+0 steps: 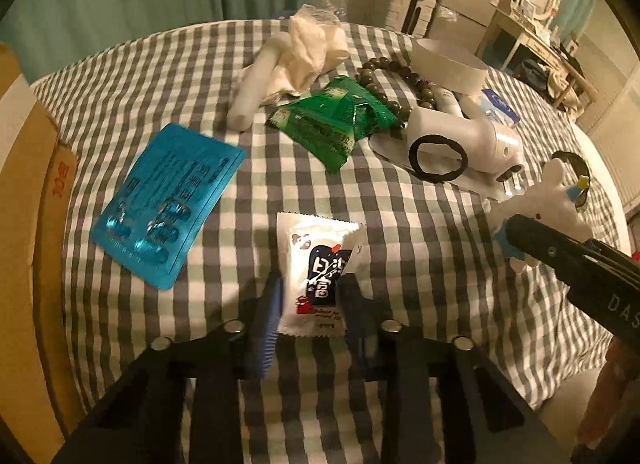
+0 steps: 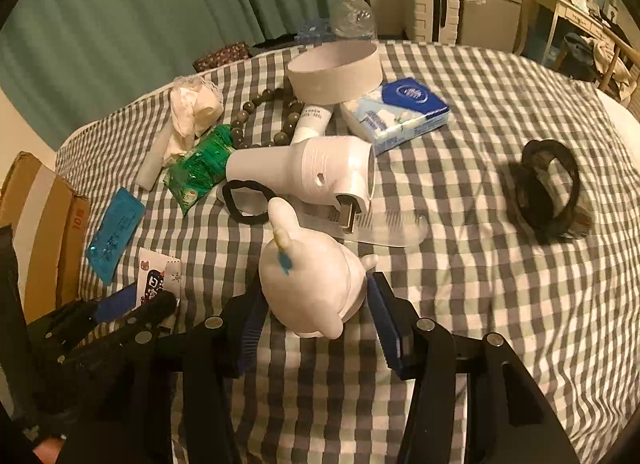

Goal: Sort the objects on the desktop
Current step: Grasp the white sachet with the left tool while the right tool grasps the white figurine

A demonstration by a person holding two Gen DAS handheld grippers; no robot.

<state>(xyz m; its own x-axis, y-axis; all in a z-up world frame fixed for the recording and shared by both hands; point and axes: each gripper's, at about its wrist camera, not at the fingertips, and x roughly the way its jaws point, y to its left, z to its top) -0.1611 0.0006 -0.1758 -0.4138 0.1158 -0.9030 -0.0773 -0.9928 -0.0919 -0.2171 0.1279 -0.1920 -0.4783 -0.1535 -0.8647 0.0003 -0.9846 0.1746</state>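
My left gripper (image 1: 310, 304) is shut on a white snack packet (image 1: 316, 268) with dark print, near the table's front edge; the packet also shows in the right wrist view (image 2: 158, 278). My right gripper (image 2: 314, 304) has its jaws around a white toy figure (image 2: 310, 276) with a blue tag; I cannot tell whether the pads press it. The toy also shows in the left wrist view (image 1: 548, 204). A blue blister pack (image 1: 166, 200), a green packet (image 1: 332, 120), a bead bracelet (image 1: 404, 80) and a white plug adapter (image 2: 308, 172) lie on the checked tablecloth (image 2: 480, 264).
A cardboard box (image 1: 28, 192) stands at the left edge. A black hair tie (image 2: 248, 200), clear comb (image 2: 384, 230), tissue pack (image 2: 400, 112), white round container (image 2: 334, 72), crumpled tissue (image 2: 192, 108) and black hair clip (image 2: 550, 188) lie around.
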